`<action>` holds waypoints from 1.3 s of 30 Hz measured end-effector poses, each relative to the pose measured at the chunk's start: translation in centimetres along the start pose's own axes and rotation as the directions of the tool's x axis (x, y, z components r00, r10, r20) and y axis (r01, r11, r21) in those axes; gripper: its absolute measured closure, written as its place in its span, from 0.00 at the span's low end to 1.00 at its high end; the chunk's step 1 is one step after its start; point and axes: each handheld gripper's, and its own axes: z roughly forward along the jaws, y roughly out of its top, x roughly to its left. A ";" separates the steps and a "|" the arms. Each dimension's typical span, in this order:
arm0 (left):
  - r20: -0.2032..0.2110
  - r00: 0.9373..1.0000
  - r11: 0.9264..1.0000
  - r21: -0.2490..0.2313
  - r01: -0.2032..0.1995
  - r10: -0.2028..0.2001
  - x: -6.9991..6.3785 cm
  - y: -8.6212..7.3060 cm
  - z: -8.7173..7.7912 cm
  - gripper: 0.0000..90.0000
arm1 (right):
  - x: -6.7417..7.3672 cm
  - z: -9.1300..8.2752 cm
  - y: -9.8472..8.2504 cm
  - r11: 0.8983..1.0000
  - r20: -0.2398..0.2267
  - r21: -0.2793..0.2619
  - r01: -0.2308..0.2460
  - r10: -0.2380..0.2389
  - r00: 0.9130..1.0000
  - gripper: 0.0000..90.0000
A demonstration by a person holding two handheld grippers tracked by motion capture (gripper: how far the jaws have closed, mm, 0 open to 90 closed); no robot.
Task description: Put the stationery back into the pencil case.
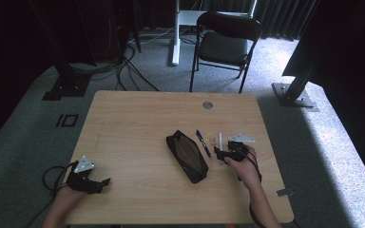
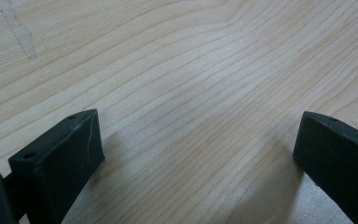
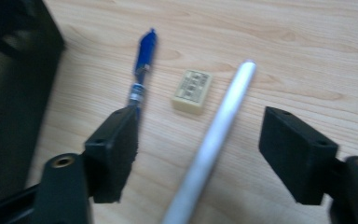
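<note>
Wood makes up the table [image 1: 138, 114], pale and light brown. On it lie a black pouch [image 1: 187, 156], a blue pen [image 1: 203, 143], a small eraser [image 1: 214, 140] and a white stick [image 1: 220, 139]. All four lie close together, right of the middle of the table.

The pouch is long and lies at a slant. Its top looks open. The pen lies just beside the pouch, on its right. The eraser is next, and then the stick. None of them touch each other.

The right claw [image 3: 200, 140] is low over the stick [image 3: 214, 140]. Its jaws are apart, but not very wide. The stick runs between them, nearer the left jaw than the right one. The jaws do not press on it. The pen [image 3: 142, 65] pokes out from behind the left jaw. The eraser [image 3: 192, 91] sits between the pen and the stick, a bit farther off. The pouch [image 3: 9, 93] is the dark shape at the left edge of that view. From above, the right hand [image 1: 244, 166] holds this claw [image 1: 223, 153] near the lower end of the stick.

The left claw [image 1: 105, 182] is well apart from all that, at the table's near left corner. Its jaws are wide, with bare wood [image 2: 191, 93] between them. The left hand [image 1: 71, 192] holds it low over the table.
</note>
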 end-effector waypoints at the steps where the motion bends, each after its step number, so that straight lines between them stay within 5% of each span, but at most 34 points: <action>1: 0.000 1.000 1.000 0.000 0.000 0.000 0.0 0.0 0.0 0.02 | -0.1 0.3 0.0 1.000 0.006 0.002 -0.007 0.007 1.000 0.37; 14: 0.000 1.000 1.000 0.000 0.000 0.000 0.0 0.0 0.0 0.02 | -0.5 2.6 0.0 0.997 0.081 0.070 -0.020 0.014 0.997 0.64; 25: 0.000 1.000 1.000 0.000 0.000 0.000 0.0 0.0 0.0 0.02 | -1.0 2.9 0.4 0.996 0.152 0.072 -0.058 0.047 0.987 0.87; 32: 0.000 1.000 1.000 0.000 0.000 0.000 0.0 0.0 0.0 0.02 | -1.6 2.6 0.8 0.987 0.143 0.061 -0.149 0.139 0.980 0.87; 39: 0.000 1.000 1.000 0.000 0.000 0.000 0.0 0.0 0.0 0.02 | -1.9 0.8 2.3 0.989 0.129 0.016 -0.148 0.145 0.981 0.87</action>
